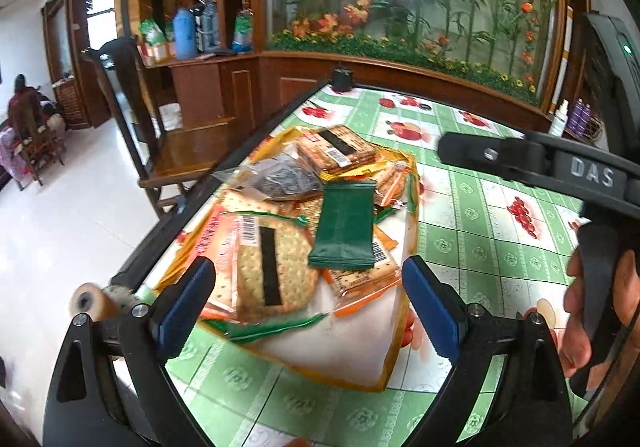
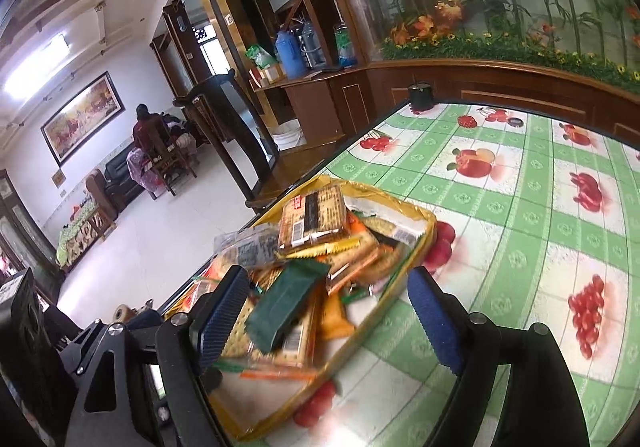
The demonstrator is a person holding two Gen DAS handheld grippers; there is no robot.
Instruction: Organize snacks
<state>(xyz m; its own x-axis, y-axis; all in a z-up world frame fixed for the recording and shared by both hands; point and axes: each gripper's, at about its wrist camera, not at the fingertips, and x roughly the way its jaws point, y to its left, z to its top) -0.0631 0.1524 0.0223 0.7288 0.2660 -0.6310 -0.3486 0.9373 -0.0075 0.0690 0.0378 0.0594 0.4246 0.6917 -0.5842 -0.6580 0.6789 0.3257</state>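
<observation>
Green snack packet [image 1: 345, 223] (unheld) ahead of left gripper [image 1: 308, 307], jaws apart, empty

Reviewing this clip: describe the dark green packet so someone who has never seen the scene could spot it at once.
Start at the table with the green checked fruit-print cloth; near its edge sits a yellow-rimmed tray heaped with snack packets. The dark green packet lies on top of the heap, overlapping cracker packs. It alone is plain, opaque and dark green, while its neighbours are orange or clear wrappers showing crackers.
</observation>
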